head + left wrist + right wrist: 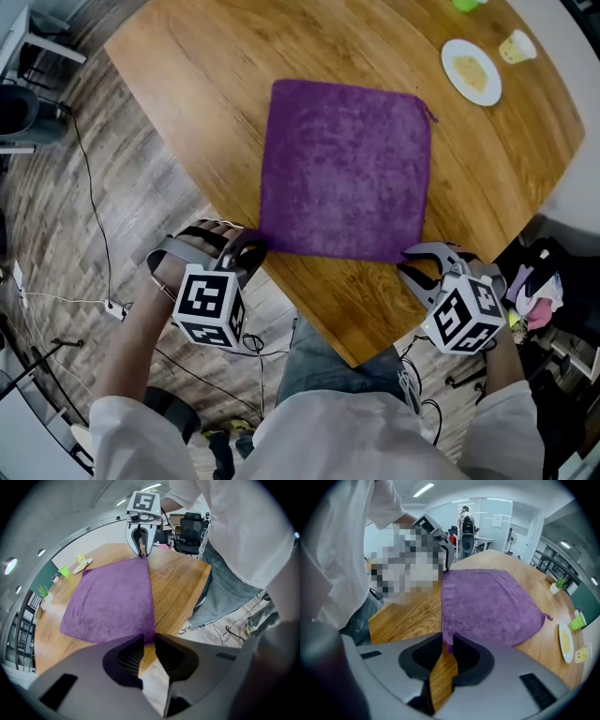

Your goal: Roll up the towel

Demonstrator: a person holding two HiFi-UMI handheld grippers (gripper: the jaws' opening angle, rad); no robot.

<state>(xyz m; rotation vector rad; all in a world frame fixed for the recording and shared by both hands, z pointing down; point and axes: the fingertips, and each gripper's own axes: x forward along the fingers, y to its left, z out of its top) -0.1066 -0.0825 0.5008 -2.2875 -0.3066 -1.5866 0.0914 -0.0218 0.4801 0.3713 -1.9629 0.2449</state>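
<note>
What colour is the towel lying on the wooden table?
Purple, plain with no pattern. The towel shows best in the head view.

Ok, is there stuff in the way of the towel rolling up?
No, nothing visible. The left gripper and right gripper pinch the near corners of the towel, and the plate sits off to one side.

The person is wearing a white top with loose sleeves and blue jeans. The left gripper and right gripper are showing pale grey shells, dark ribbed pads inside the jaws, and white cubes carrying black square markers. A thin dark cable seems to be trailing beneath the left one.
</note>
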